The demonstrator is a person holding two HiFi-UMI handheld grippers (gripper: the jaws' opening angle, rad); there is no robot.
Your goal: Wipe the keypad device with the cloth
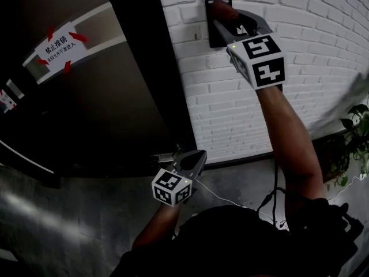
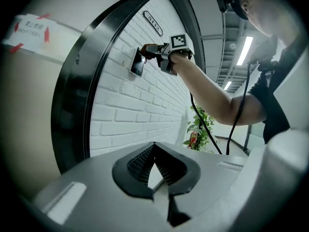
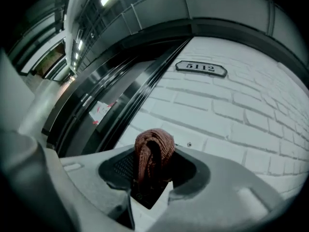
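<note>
On the brick wall (image 1: 300,91), the right gripper (image 1: 223,21) clamps the brown cloth (image 3: 153,151) at the top of the keypad device (image 1: 213,37). The left gripper (image 2: 153,148) is closed, empty.

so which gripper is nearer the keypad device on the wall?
Right. The right gripper, shut on the cloth, is up at the keypad device; the left gripper hangs low, far below it.

White brick wall (image 1: 300,68) fills the head view from 1 to 3 o'clock. The dark door (image 1: 115,108) at 9 bears a red-taped paper notice (image 1: 59,46). A potted plant (image 1: 354,137) stands at 3. A 5112 plate (image 3: 201,68) is fixed on the brick.
</note>
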